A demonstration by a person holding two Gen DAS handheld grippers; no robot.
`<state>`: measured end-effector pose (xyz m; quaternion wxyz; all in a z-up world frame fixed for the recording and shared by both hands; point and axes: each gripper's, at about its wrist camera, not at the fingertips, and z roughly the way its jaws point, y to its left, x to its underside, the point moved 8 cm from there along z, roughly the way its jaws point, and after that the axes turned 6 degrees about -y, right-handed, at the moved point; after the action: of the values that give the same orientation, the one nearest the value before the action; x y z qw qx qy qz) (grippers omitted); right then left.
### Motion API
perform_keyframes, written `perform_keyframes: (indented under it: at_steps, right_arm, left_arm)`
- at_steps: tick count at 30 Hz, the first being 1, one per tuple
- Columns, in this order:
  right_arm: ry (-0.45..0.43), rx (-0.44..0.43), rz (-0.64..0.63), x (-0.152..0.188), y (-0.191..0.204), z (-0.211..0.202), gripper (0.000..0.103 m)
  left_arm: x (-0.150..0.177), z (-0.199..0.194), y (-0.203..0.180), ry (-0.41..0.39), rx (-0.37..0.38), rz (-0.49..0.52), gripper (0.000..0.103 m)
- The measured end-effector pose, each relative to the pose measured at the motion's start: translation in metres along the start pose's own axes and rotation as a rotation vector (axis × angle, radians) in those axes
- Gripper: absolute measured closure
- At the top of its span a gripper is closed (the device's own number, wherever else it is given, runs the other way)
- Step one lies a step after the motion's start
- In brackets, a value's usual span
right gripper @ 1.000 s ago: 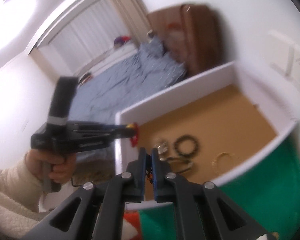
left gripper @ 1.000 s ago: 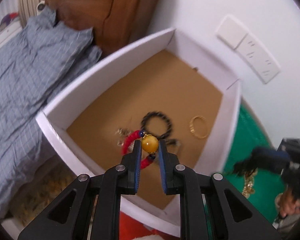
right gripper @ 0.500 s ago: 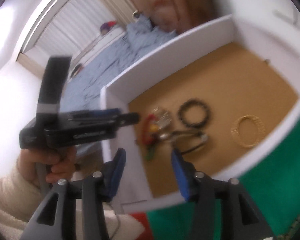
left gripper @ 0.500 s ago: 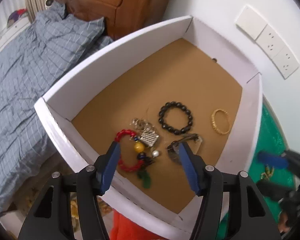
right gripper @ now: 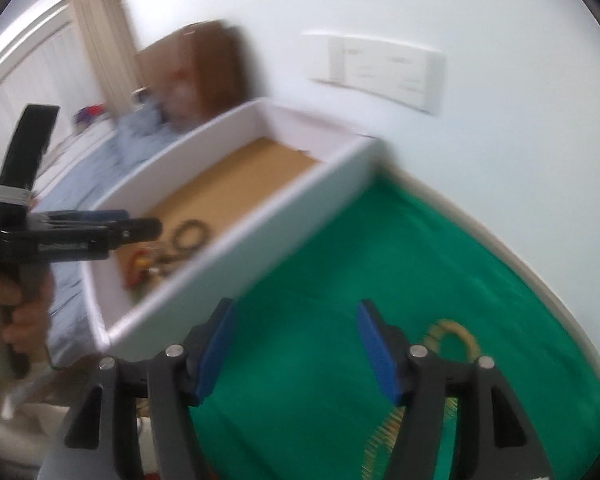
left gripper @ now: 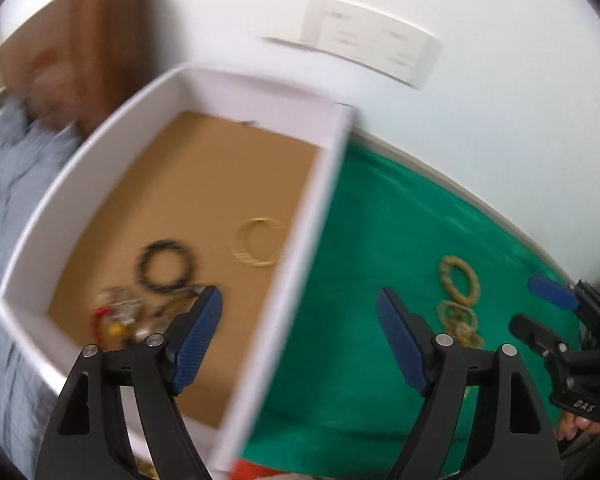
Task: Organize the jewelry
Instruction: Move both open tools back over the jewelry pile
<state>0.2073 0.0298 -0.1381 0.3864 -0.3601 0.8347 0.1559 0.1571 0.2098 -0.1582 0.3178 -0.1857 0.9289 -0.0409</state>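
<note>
1. The left gripper [left gripper: 299, 330], which pinched a red bracelet a second ago, now stands wide and empty; the bracelet [left gripper: 105, 320] lies in the white box [left gripper: 300, 232], lower left of the frame.
2. The right gripper [right gripper: 294, 350], clenched a second ago, is spread and empty too.
3. Both views have swung toward the green cloth [left gripper: 380, 264], where gold bracelets [left gripper: 458, 280] wait at right, likely next.

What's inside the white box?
Inside the white box lie a black bead bracelet, a gold bangle and a blurry heap with red and yellow beads. The left hand-held gripper covers the near corner.
</note>
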Motion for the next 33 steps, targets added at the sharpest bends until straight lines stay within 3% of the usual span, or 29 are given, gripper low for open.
perform_keyframes:
  at_steps: [8,14,19,33]
  right_arm:
    - [-0.006,0.230,0.167,0.062,-0.090,-0.064,0.040]
    - [0.021,0.329,0.295,0.106,-0.130,-0.092,0.040]
    - [0.038,0.358,0.338,0.125,-0.144,-0.099,0.040]
    - [0.019,0.360,0.321,0.114,-0.152,-0.096,0.040]
  left_arm:
    - [0.019,0.021,-0.108,0.067,0.143,0.195,0.021]
    - [0.041,0.029,-0.149,0.108,0.182,0.293,0.020]
    - [0.050,0.032,-0.160,0.124,0.185,0.317,0.020]
    - [0.051,0.047,-0.145,0.130,0.093,0.306,0.016]
